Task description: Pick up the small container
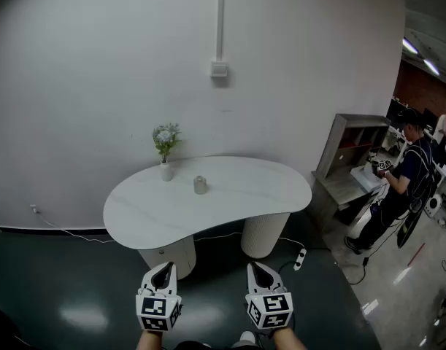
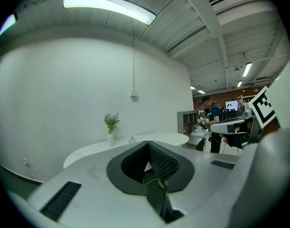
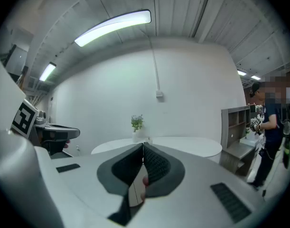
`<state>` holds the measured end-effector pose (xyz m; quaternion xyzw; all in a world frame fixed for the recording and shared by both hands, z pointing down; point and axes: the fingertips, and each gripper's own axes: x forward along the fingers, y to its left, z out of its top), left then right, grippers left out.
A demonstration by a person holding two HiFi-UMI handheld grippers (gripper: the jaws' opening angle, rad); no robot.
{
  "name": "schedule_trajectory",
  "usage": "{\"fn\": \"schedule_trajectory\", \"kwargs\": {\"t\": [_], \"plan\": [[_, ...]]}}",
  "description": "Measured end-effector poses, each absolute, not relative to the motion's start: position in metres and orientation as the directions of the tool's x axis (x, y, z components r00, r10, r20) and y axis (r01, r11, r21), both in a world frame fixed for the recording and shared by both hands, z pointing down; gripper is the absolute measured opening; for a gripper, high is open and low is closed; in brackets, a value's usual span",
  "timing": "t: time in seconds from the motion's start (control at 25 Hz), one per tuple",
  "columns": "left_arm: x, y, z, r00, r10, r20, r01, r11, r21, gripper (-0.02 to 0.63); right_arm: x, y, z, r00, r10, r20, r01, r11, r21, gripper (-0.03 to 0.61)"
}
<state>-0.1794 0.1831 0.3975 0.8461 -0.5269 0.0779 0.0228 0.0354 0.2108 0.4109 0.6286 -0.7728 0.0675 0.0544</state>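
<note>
Small container point(image 1: 200, 185) upright on the white table point(image 1: 266, 188) at 12 o'clock, at the 4 o'clock side of a potted plant point(image 1: 166, 143); too tiny for detail. Left gripper point(image 1: 163, 268) and right gripper point(image 1: 255, 268) low at 6 o'clock, well apart from it, fingers pressed together on nothing.

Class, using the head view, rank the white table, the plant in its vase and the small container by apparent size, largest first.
1. white table, far largest.
2. plant in its vase.
3. small container, smallest; it stands near the plant, so distance hardly matters.
</note>
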Motion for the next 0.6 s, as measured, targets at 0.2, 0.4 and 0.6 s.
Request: {"fn": "schedule_trajectory", "kwargs": {"t": [0.2,0.4,0.6], "plan": [[-0.181,0.182,0.404,0.438,-0.885,0.16,-0.893,-0.449,-0.041,0.012,0.035,0.209,0.411,-0.201,-0.965,0.168,-0.98,0.198,-0.033,0.066],[-0.184,0.18,0.399,0.433,-0.888,0.156,-0.895,-0.445,-0.046,0.012,0.034,0.207,0.414,-0.198,-0.963,0.181,-0.98,0.195,-0.034,0.066],[-0.187,0.183,0.409,0.439,-0.881,0.176,-0.891,-0.452,-0.038,0.012,0.033,0.209,0.411,-0.177,-0.97,0.168,-0.984,0.179,-0.003,0.066]]}}
